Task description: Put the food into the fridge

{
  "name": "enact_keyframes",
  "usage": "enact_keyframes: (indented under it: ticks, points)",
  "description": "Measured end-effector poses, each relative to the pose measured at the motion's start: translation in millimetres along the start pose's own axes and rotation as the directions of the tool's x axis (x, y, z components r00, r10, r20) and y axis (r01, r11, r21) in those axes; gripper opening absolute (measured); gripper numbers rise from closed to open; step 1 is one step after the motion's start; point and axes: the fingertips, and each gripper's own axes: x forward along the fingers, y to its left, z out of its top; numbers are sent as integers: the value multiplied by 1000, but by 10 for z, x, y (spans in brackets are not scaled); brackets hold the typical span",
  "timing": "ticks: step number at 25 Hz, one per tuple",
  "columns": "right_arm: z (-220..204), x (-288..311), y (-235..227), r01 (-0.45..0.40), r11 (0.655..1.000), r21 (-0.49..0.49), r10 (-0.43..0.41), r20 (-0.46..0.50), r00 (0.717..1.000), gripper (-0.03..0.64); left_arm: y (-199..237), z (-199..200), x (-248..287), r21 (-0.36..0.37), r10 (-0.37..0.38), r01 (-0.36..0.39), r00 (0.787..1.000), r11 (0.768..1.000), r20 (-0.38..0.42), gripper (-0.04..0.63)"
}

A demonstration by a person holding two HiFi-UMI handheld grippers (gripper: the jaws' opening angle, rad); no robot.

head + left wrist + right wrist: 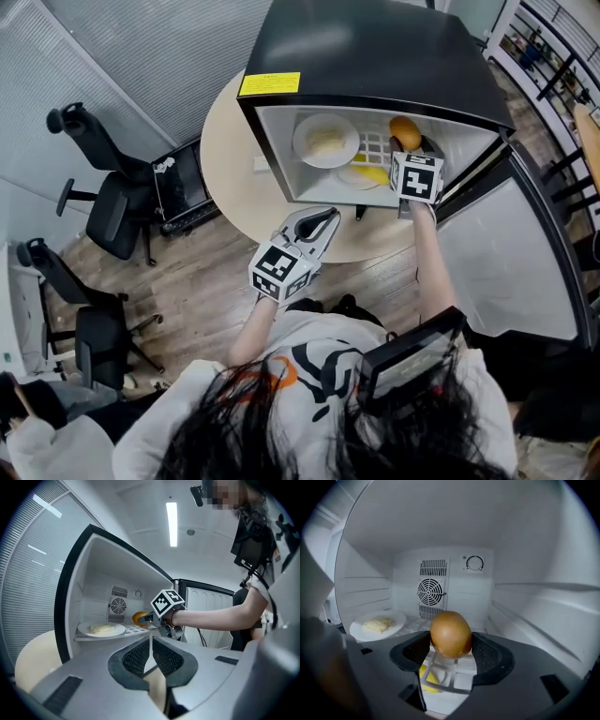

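The right gripper (pixel 451 648) has its jaws closed snugly on a round orange-brown fruit (pixel 450 632). It holds the fruit inside the fridge (pixel 375 47), over the white shelf grid (pixel 461 665) and to the right of a plate (pixel 358 631) of pale food on that shelf. Under the grid lies something yellow (pixel 427 677), possibly a banana. A fan grille (pixel 431 591) sits on the back wall. The left gripper (pixel 151 653) hangs outside the open fridge near the edge of the round table (pixel 225 159), its jaws pressed together on nothing.

Round orange-brown fruit (pixel 450 631) in right gripper (pixel 451 644), inside open fridge (pixel 375 52), pale plated food (pixel 378 623) on shelf
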Motion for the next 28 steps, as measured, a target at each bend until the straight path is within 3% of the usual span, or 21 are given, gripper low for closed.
enact_keyframes:
  ticks: [7, 14, 20, 28]
  points:
    - [58, 181, -113, 55, 996, -68, -56, -14, 998, 290, 37, -30, -50, -2, 4, -4, 1000, 1000, -5, 12]
    - [-1, 173, -65, 48, 991, -122, -53, -38, 998, 299, 29, -72, -80, -5, -5, 5, 1000, 1000, -18, 12]
    - [-87, -104, -7, 23, 1000, -13, -23, -10, 1000, 305, 27, -113, -142, -13, -9, 8, 1000, 1000, -23, 12]
    - [-83, -757, 302, -102, 986, 129, 87, 115, 990, 305, -31, -149, -205, -23, -31, 31, 999, 999, -19, 12]
